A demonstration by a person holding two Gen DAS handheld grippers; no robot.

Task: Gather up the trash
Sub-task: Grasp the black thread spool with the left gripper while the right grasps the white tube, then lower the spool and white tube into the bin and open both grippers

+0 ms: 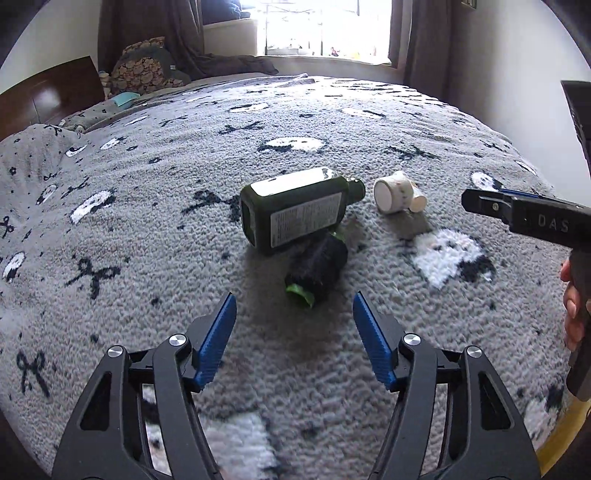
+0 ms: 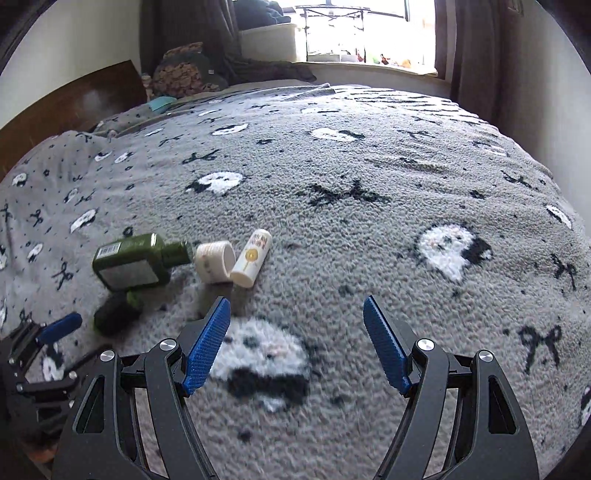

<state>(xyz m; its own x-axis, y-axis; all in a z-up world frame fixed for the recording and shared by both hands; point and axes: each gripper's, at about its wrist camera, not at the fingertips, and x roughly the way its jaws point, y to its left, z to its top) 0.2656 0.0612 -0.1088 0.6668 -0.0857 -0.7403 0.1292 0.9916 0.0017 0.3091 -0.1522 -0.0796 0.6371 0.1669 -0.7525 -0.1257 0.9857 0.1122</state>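
Green bottle [image 1: 295, 210] flat on fuzzy blanket [image 1: 147, 229]; both claws spread, ribbed pads.

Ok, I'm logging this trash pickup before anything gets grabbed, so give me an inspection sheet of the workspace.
Surface: grey patterned blanket covering a bed.
Job's things: green bottle lying on its side; dark roll with green edge just in front of it, touching; white cup tipped over; white tube lying beside the cup.
Clutter: nothing seen beyond these.
Grippers: left gripper open, empty, facing the dark roll; right gripper open, empty, above bare blanket.
Cables: nothing seen.
Surroundings: wooden headboard, pillows, bright window with dark curtains.
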